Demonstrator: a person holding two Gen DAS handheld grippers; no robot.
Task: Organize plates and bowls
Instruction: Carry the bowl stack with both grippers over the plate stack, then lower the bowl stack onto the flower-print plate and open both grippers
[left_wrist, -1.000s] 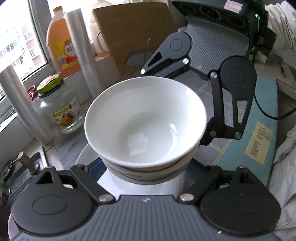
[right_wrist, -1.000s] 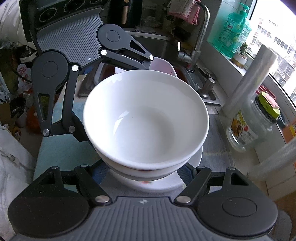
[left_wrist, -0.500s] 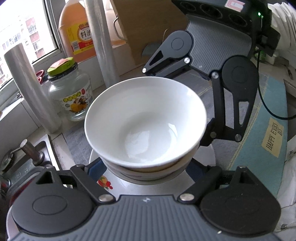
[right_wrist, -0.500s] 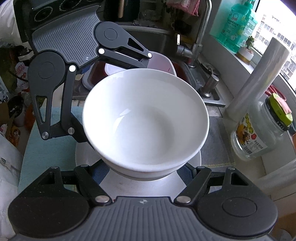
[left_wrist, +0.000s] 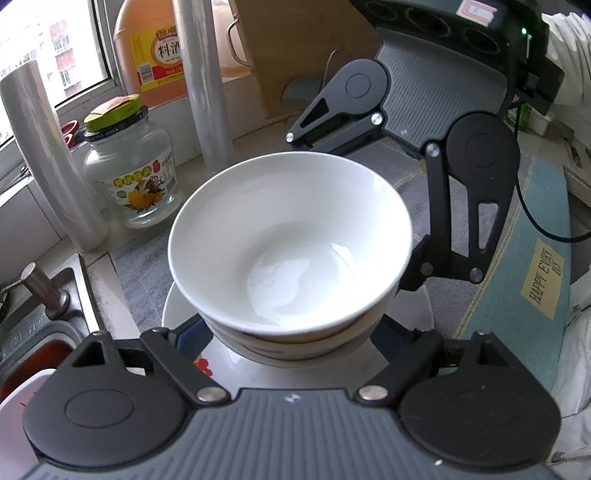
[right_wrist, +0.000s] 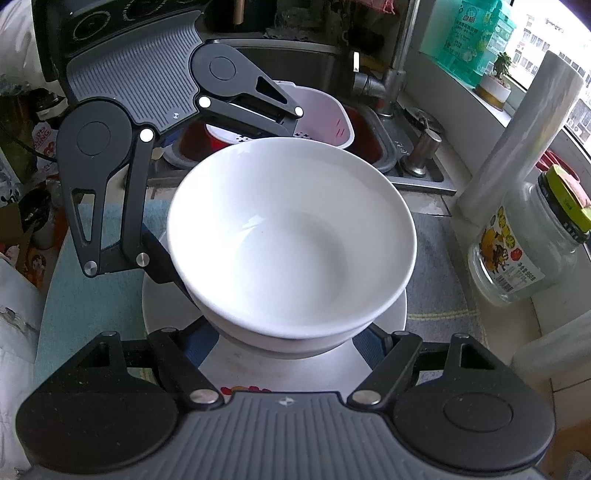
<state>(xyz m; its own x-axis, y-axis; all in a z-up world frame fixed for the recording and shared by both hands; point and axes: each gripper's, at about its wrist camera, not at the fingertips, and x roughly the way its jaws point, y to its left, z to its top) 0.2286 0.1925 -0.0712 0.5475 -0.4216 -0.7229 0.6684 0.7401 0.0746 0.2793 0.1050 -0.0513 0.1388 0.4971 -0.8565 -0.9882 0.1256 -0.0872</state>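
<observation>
Two nested white bowls (left_wrist: 291, 251) sit stacked, one inside the other, held from opposite sides by both tongs. The left tongs (left_wrist: 295, 332) have their blue-padded fingers (left_wrist: 190, 334) pressed against the lower bowl's wall, and the right tongs (right_wrist: 288, 341) clamp the same stack from the facing side, so each pair is closed on the bowls rather than standing free. Directly beneath the stack lies a white plate (left_wrist: 421, 310) with a small red fruit print near its edge, resting on a grey mat on the counter (right_wrist: 436, 258). The base of the lower bowl looks to be at or just above the plate's centre; whether it already touches cannot be told from either view. A glass jar (left_wrist: 129, 177) with a green lid and a clear film roll (left_wrist: 48, 162) stand near, beside the sink (right_wrist: 413, 173).

The step in hand appears to be setting the bowls onto the plate. The next move likely calls for settling the stack level and centred, then spreading both tongs evenly so the bowls do not tip or slide.
</observation>
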